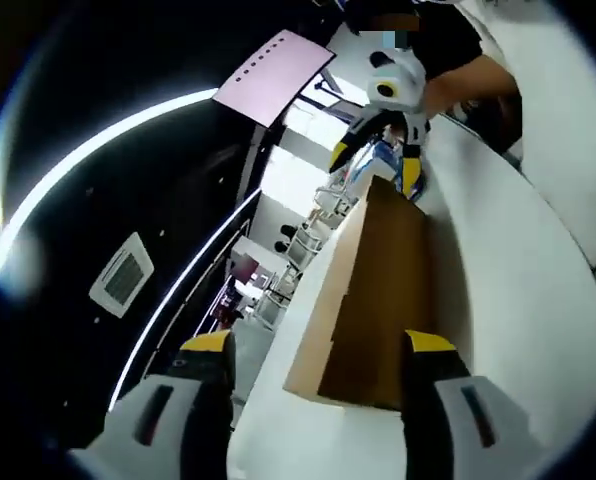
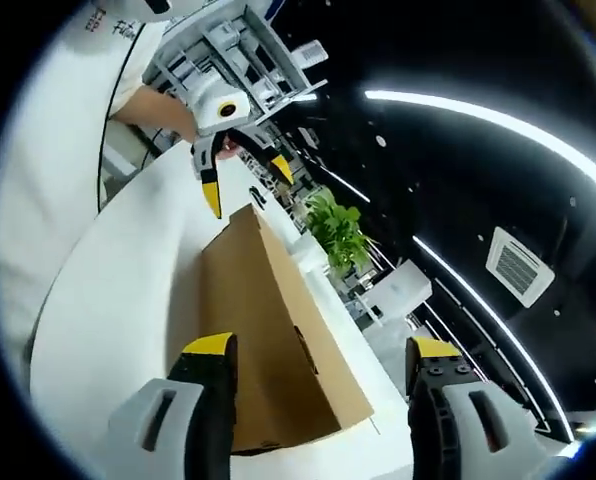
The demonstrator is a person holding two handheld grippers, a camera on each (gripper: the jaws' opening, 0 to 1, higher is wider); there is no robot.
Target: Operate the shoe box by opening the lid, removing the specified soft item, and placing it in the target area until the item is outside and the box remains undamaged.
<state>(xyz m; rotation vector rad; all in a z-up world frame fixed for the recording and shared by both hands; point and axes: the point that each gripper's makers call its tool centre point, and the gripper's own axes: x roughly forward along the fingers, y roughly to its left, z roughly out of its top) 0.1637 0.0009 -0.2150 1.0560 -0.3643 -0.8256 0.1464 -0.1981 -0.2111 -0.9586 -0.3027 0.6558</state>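
A long brown cardboard shoe box lies on the white table with its lid down. My left gripper is open, and the box's near end sits between its yellow-tipped jaws. At the box's far end my right gripper hangs open, held by a person's hand. In the right gripper view the same box runs away from my open right gripper, which straddles its near end. The left gripper stands open over the far end. The soft item is hidden.
The table's curved edge runs along the box's left side. A person in a white shirt stands close by. A green plant, chairs and shelving stand beyond the table.
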